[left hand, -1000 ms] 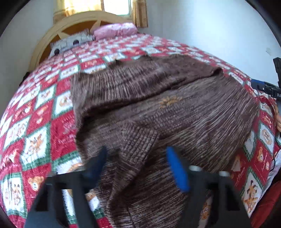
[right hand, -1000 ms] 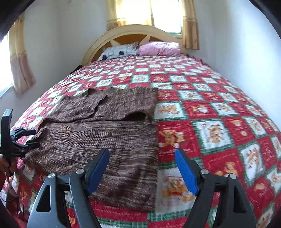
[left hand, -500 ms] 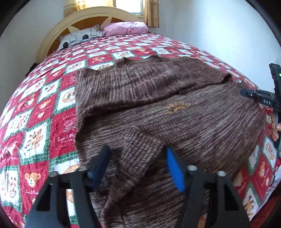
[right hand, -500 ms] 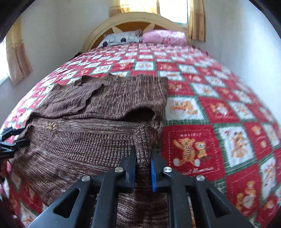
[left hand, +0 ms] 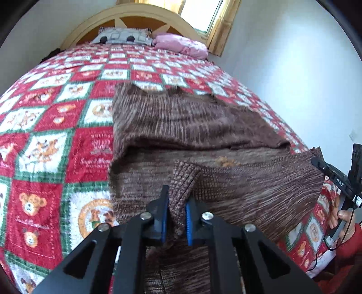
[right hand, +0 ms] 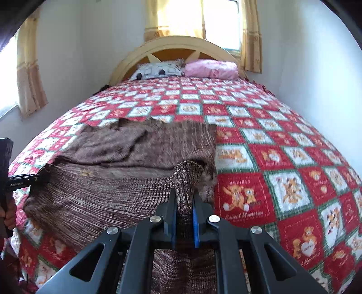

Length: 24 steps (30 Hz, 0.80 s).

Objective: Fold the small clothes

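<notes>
Brown knit sweater point(left hand: 194, 126) lies on the near half of the bed, on a red, white and green teddy-bear quilt point(left hand: 54, 126). We have both grippers on its near hem. Our left gripper point(left hand: 176, 217) is clamped almost fully closed on a bunched ridge of ribbed knit, fabric squeezed between the blue pads. Our right gripper point(right hand: 184, 217) is likewise closed tight on a raised fold of the hem at the sweater's other near corner.

From the left wrist view, the right gripper point(left hand: 316, 162) shows at the far right edge pinching the lifted corner, with fingers of the person's hand point(left hand: 344, 220) and a red sleeve point(left hand: 348, 246) below it. From the right wrist view, the left gripper point(right hand: 43, 175) pokes in at the left edge, gripping the opposite corner, hand point(right hand: 9, 214) under it.

Near hem is raised off the quilt between the two grips; the sweater's far part stays flat, with one layer folded over the body. Small orange motif point(left hand: 225, 161) sits just under that folded layer.

Around: grey patterned pillow point(right hand: 158, 71) and pink pillow point(right hand: 211, 69) against an arched wooden headboard point(right hand: 178, 46), curtained window point(right hand: 199, 18) behind. White wall point(left hand: 294, 67) runs close along the bed's side. Nothing lies on the sweater or across the quilt beyond it.
</notes>
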Motion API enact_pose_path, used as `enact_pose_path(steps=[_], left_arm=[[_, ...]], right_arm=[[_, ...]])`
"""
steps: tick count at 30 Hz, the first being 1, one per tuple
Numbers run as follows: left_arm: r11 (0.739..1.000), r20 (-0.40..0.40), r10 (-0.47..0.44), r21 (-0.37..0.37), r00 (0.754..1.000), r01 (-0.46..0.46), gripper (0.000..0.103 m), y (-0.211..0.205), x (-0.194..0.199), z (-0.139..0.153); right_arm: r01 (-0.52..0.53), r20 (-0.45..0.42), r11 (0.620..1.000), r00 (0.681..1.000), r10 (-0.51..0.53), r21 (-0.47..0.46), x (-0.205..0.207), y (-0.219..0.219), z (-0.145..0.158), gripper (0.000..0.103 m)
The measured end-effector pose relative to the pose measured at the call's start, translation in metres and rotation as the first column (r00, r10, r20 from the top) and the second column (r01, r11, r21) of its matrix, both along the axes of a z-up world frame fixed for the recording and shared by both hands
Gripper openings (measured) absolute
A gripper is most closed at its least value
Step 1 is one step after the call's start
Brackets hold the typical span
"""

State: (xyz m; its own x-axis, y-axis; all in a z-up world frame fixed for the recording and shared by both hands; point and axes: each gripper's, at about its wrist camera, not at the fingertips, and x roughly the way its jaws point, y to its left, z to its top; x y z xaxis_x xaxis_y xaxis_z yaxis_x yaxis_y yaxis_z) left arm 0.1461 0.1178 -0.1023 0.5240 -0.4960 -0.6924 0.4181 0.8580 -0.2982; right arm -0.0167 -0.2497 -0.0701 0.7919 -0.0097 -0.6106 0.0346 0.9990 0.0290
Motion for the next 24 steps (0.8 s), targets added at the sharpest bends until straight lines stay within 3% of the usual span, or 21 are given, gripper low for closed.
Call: enact_pose_path(steps=[5, 11, 15, 17, 19, 21, 24], left_arm=[[0.998, 0.024, 0.053, -0.027, 0.998, -0.053, 0.013, 0.006, 0.016, 0.023], [0.990, 0.042, 0.131, -0.060, 0.990, -0.129, 0.009, 0.015, 0.052, 0.045], [0.993, 0.032, 0.114, 0.006, 0.993, -0.114, 0.009, 0.009, 0.067, 0.047], [0.996, 0.028, 0.075, 0.038, 0.997, -0.076, 0.015, 0.007, 0.063, 0.042], [0.998, 0.007, 0.027, 0.059, 1.000, -0.027, 0.040, 0.005, 0.058, 0.033], [0.996, 0.004, 0.000, 0.086, 1.000, 0.000, 0.053, 0.001, 0.050, 0.022], [0.990, -0.016, -0.030, 0.140, 0.999, 0.032, 0.053, -0.009, 0.044, 0.006]], right_arm=[[-0.043, 0.053, 0.999, 0.998, 0.043, 0.009, 0.008, 0.001, 0.032, 0.010], [-0.060, 0.049, 0.998, 0.997, 0.060, -0.004, 0.050, -0.004, 0.044, 0.010], [-0.076, -0.017, 0.997, 0.997, 0.076, -0.010, 0.079, -0.004, 0.037, 0.010], [-0.086, -0.037, 0.996, 0.996, 0.085, -0.024, 0.079, -0.002, 0.032, 0.010], [-0.087, -0.041, 0.995, 0.995, 0.085, -0.047, 0.071, 0.000, 0.027, 0.010], [-0.082, -0.045, 0.995, 0.996, 0.080, -0.058, 0.064, 0.000, 0.022, 0.010], [-0.075, -0.061, 0.996, 0.996, 0.072, -0.050, 0.054, 0.000, 0.013, 0.010]])
